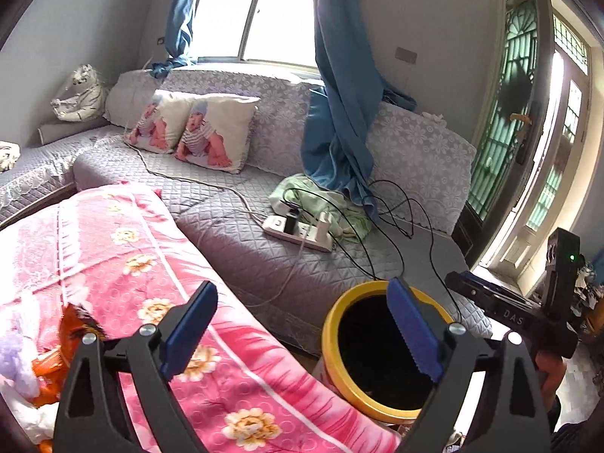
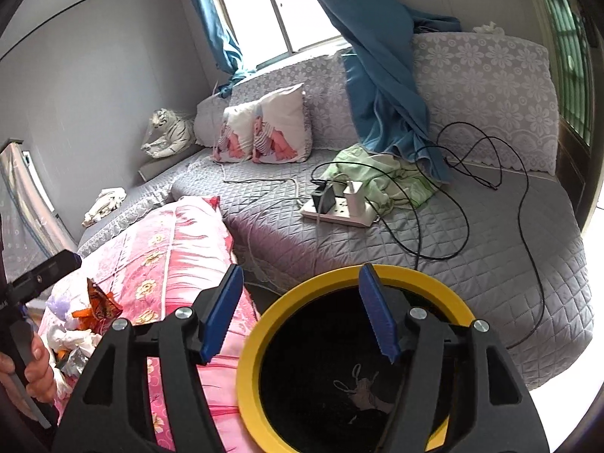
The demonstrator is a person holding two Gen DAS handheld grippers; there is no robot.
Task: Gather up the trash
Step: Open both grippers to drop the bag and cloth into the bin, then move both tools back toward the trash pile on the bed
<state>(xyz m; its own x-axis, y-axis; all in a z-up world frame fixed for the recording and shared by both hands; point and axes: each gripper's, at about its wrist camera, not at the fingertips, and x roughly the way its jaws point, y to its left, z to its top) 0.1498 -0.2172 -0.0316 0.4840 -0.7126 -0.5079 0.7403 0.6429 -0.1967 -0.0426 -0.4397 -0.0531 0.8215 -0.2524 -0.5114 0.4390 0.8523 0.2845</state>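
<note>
Grey quilted sofa (image 1: 264,260), pink floral blanket (image 1: 151,264), yellow-rimmed bin (image 2: 264,324) alongside.

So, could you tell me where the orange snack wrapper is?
The orange snack wrapper lies on the pink blanket, left of the yellow bin, among other litter.

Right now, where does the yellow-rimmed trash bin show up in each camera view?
Left wrist: yellow-rimmed trash bin sits lower right, partly behind the gripper's right-hand finger.
Right wrist: the bin fills the bottom centre, below the open fingers.
Shared landmark: white power strip on the grey sofa.
</note>
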